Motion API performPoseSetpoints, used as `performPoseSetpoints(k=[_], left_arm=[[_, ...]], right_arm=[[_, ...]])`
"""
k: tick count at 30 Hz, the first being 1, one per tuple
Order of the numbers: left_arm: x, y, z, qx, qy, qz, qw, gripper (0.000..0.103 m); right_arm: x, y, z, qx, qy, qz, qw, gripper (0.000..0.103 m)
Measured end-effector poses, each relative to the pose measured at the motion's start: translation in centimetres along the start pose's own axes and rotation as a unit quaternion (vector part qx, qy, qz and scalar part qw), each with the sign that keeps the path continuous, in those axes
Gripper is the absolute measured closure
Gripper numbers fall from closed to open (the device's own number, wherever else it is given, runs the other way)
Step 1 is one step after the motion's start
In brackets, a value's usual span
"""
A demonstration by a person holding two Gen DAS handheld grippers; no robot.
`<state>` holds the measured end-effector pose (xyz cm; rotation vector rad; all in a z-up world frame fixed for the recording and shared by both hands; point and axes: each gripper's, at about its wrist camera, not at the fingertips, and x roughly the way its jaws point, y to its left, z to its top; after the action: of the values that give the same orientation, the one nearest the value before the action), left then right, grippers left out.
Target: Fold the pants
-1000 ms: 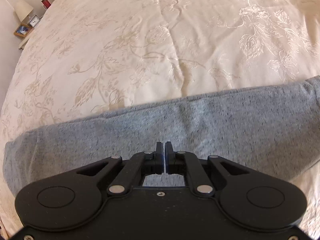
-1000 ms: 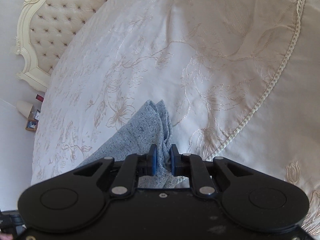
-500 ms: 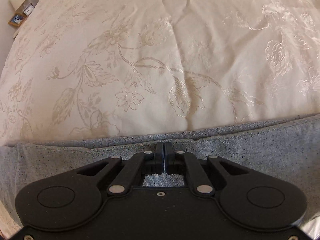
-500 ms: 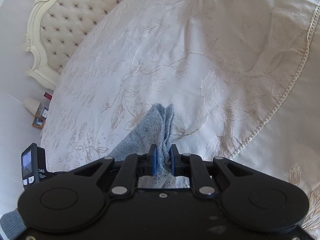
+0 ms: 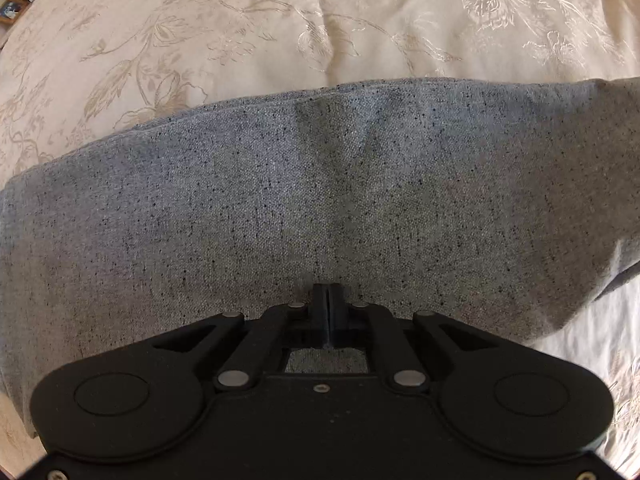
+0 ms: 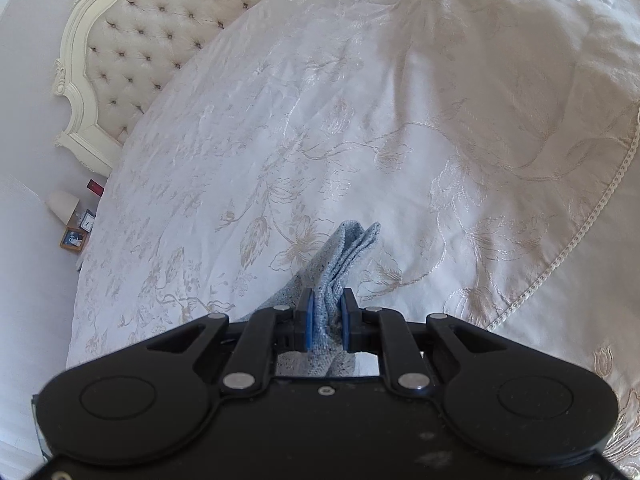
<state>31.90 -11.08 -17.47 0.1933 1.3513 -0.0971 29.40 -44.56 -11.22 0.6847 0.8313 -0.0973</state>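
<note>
Pants [image 5: 320, 208]: grey speckled fabric, spread as a broad band across the cream floral bedspread [image 5: 240, 32]; long axis runs left to right in the left wrist view.
Left gripper [image 5: 329, 304]: jaws pressed together, no gap visible. Whether a thin layer of cloth is pinched between them, cannot tell; the tips sit right at the fabric's near side.
Right gripper [image 6: 325, 316]: clamped on a bunched fold of the pants [image 6: 344, 256], cloth standing up between the blue pads [image 6: 307, 322] and poking out past them.
Key relation: fabric lies directly ahead of and under the left gripper, band crosswise to its fingers; the right gripper holds one end.
Judgement: fold under way; next move likely carries the held end along the long axis.
Background: tufted headboard [image 6: 160, 36], bedside lamp [image 6: 63, 206].
</note>
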Motion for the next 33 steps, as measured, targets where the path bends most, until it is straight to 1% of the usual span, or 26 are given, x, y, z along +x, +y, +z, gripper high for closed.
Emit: performPoseSetpoints(k=[3,7,11,15,17,19,23,26,28,29,31,33], left_arm=[[-1.4,2.0,0.8,-0.029,-0.014,-0.036,0.9988,0.091],[-3.3,5.9,0.7,-0.033,-0.033,-0.045,0.9979,0.091],[-4.7,11.5,-0.7,-0.048,-0.041,-0.060,0.9962,0.091],[-5.7,17.6,-2.6,-0.060,-0.050,-0.051,0.9957,0.091],[-5.9,20.5,-3.8,-0.067,-0.050,-0.044,0.9956,0.091],[-5.7,23.2,-4.9,-0.076,-0.045,-0.036,0.9954,0.091],[-4.5,27.5,-6.2,-0.098,-0.030,-0.021,0.9945,0.091],[-4.1,29.6,-6.9,-0.107,-0.023,-0.015,0.9939,0.091],[-4.0,30.4,-7.2,-0.106,-0.023,-0.014,0.9940,0.091],[-3.9,30.4,-7.1,-0.105,-0.025,-0.015,0.9941,0.091],[-4.2,30.5,-7.1,-0.100,-0.031,-0.018,0.9943,0.091],[-4.4,30.1,-6.7,-0.096,-0.035,-0.022,0.9945,0.091]], right_arm=[[-0.4,1.6,-0.2,-0.014,-0.009,-0.010,1.000,0.089],[-1.6,5.3,-0.9,-0.035,-0.025,-0.017,0.999,0.089],[-3.3,11.6,-2.8,-0.076,-0.040,-0.008,0.996,0.089],[-3.6,19.2,-5.9,-0.121,-0.042,0.019,0.992,0.089],[-2.7,23.2,-8.3,-0.142,-0.032,0.041,0.989,0.089],[-1.0,26.7,-11.0,-0.167,-0.015,0.057,0.984,0.089],[4.5,31.9,-17.4,-0.206,0.041,0.071,0.975,0.089],[9.0,34.2,-22.7,-0.252,0.073,0.058,0.963,0.088],[11.3,35.0,-25.3,-0.282,0.088,0.045,0.954,0.082],[12.2,35.1,-26.3,-0.292,0.096,0.038,0.951,0.081],[12.6,35.5,-27.3,-0.304,0.107,0.029,0.946,0.081],[11.7,35.9,-27.3,-0.308,0.100,0.036,0.945,0.080]])
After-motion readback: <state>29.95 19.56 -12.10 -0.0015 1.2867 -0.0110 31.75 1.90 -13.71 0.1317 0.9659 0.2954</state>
